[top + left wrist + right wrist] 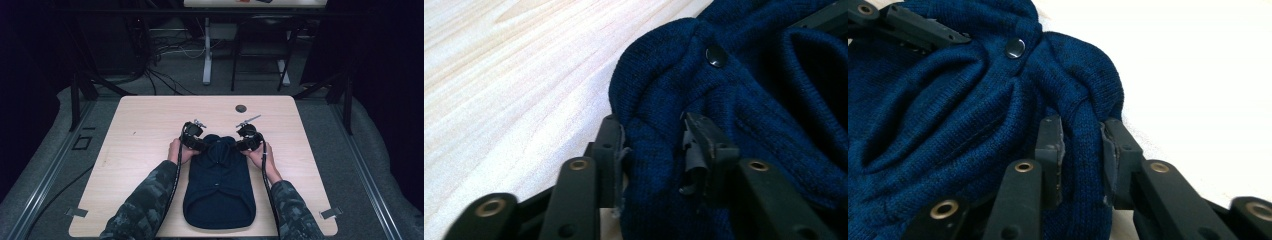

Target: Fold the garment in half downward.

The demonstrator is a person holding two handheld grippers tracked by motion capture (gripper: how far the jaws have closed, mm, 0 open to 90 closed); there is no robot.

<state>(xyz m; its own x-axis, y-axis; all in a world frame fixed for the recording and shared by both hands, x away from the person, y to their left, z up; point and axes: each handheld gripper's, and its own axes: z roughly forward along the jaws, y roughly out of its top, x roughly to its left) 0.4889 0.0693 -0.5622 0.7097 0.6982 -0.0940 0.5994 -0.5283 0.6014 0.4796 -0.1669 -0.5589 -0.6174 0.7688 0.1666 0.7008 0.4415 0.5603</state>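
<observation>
Sweater (219, 187) flat on table (145, 130), left gripper (654, 150) pinching its far left corner, right gripper (1082, 150) pinching its far right corner, forearms flanking it.

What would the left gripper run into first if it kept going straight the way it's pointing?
More of the blue sweater: the left gripper already pinches a fold of it, and bunched knit with a dark button lies just ahead. The right gripper seems to lie farther on.

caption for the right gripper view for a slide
Right gripper pinching a fold of the navy knit garment near its dark snap button.
</observation>
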